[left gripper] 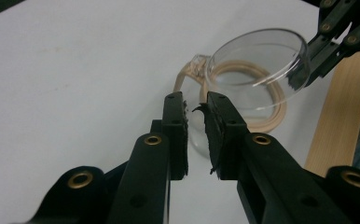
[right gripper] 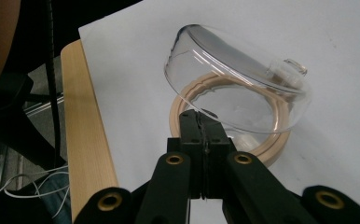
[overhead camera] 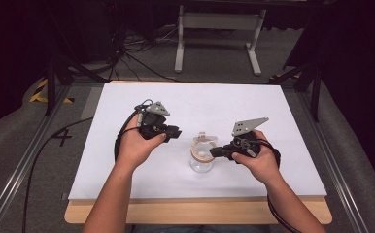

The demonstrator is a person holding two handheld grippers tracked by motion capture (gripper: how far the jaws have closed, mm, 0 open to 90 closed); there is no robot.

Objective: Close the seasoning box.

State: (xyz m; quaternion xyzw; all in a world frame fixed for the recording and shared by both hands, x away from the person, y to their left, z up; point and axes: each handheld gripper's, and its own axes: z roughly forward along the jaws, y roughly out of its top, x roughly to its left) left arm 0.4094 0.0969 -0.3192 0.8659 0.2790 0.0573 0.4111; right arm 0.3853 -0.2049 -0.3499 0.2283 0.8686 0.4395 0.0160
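A small clear jar [overhead camera: 201, 164] stands on the white board [overhead camera: 127, 165], near its front middle. Its clear hinged lid [right gripper: 229, 79] is tilted up over a tan seal ring [right gripper: 277, 140]. My right gripper [overhead camera: 213, 152] comes in from the right, and its jaws [right gripper: 200, 119] are shut on the lid's rim. The left gripper view shows the same pinch on the lid [left gripper: 257, 60] at the far side. My left gripper [left gripper: 194, 109] hovers just left of the jar, its pads a narrow gap apart with nothing between them. From above, the left gripper [overhead camera: 176, 132] is apart from the jar.
The white board lies on a wooden table, whose edge [overhead camera: 200, 211] shows at the front. Metal rails [overhead camera: 25, 160] run along both sides. Beyond the table, cables [overhead camera: 127, 53] and a white frame stand [overhead camera: 219, 34] are on the floor.
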